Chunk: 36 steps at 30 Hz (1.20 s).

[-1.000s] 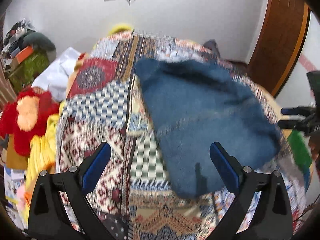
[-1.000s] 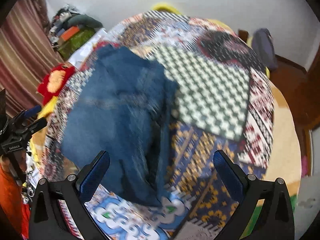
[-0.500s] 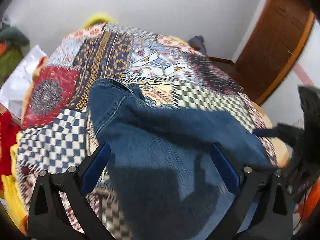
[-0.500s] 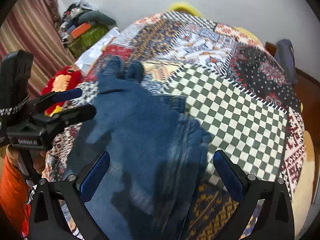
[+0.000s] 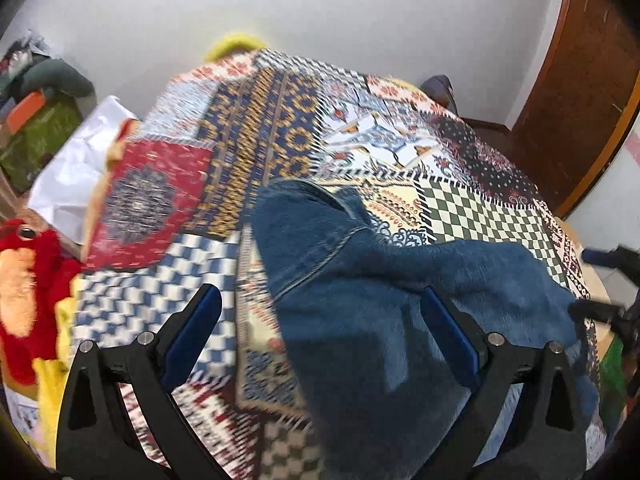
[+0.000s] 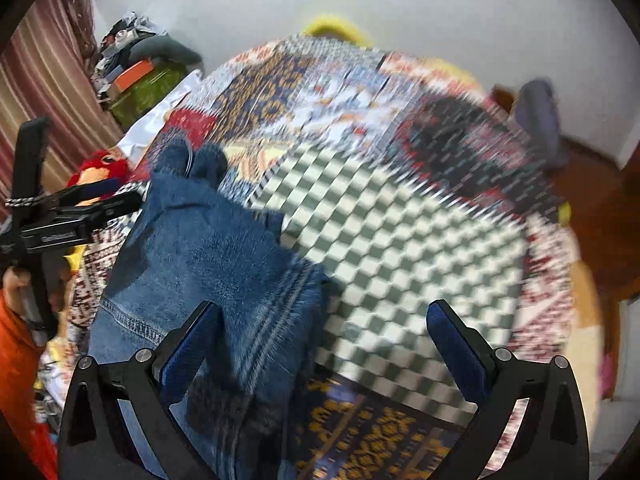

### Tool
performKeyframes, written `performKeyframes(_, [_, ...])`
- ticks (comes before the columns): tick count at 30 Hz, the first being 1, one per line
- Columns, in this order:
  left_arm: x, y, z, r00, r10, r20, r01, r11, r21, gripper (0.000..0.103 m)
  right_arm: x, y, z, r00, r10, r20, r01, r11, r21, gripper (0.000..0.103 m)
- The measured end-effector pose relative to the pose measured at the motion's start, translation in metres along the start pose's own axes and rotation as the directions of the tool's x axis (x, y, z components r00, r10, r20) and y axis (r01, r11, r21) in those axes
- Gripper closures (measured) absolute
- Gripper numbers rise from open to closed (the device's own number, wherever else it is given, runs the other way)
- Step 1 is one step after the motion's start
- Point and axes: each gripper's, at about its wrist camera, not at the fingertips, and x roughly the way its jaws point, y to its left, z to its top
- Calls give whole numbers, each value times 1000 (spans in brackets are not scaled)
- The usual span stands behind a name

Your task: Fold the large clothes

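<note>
Since half a second ago the left gripper (image 5: 324, 328) has drawn back and swung leftward: in its view the red plush toy (image 5: 28, 280) and the white sheet (image 5: 76, 172) at the bed's left edge have come back into sight, and the jeans (image 5: 400, 320) now fill only the right half of the picture rather than nearly all of it. The right gripper (image 6: 320, 340) has shifted too, its view smeared with motion blur, with the green checked patch (image 6: 380, 248) of the patchwork bedspread (image 5: 260, 128) now lying between its fingers. Both tongs stand released, jaws spread wide with nothing between the blue pads. The jeans lie folded over on the bedspread toward the bed's near edge, one rounded end pointing to the far edge. Off the bed's left corner, a green box (image 6: 144, 92) carries an orange item and a heap of cloth; what is inside it cannot be told.
</note>
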Motion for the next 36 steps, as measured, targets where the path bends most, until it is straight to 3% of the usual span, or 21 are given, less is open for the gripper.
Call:
performKeyframes(6, [-53, 13, -21, 999, -10, 41, 11, 1000, -17, 2, -42, 1, -8, 997, 56, 52, -58, 998, 31, 0])
performKeyframes(11, [-68, 17, -57, 993, -118, 2, 118, 990, -75, 2, -36, 11, -30, 990, 140, -13, -138, 988, 70, 0])
performKeyframes(14, [-53, 17, -83, 973, -221, -66, 210, 968, -141, 2, -18, 16, -47, 984, 165, -73, -159, 984, 85, 0])
performKeyframes(19, [-14, 16, -113, 940, -297, -170, 255, 939, -230, 2, 25, 7, -66, 956, 228, -186, -198, 966, 167, 0])
performKeyframes(21, [-3, 18, -119, 929, -328, -172, 274, 920, -280, 2, 39, 3, -70, 933, 293, -209, -255, 948, 192, 0])
performKeyframes(24, [14, 22, -121, 904, -398, -158, 320, 873, -369, 2, 52, 2, -70, 915, 333, -227, -288, 934, 209, 0])
performKeyframes(27, [31, 18, -120, 882, -440, -171, 346, 849, -400, 1, 68, 8, -69, 903, 349, -250, -305, 931, 198, 0])
performKeyframes(30, [46, 16, -117, 857, -484, -174, 377, 822, -427, 0, 83, 7, -66, 883, 405, -238, -348, 904, 248, 0])
performKeyframes(36, [52, -2, -108, 849, -503, -162, 416, 825, -383, 4, 91, 15, -59, 889, 418, -185, -368, 895, 253, 0])
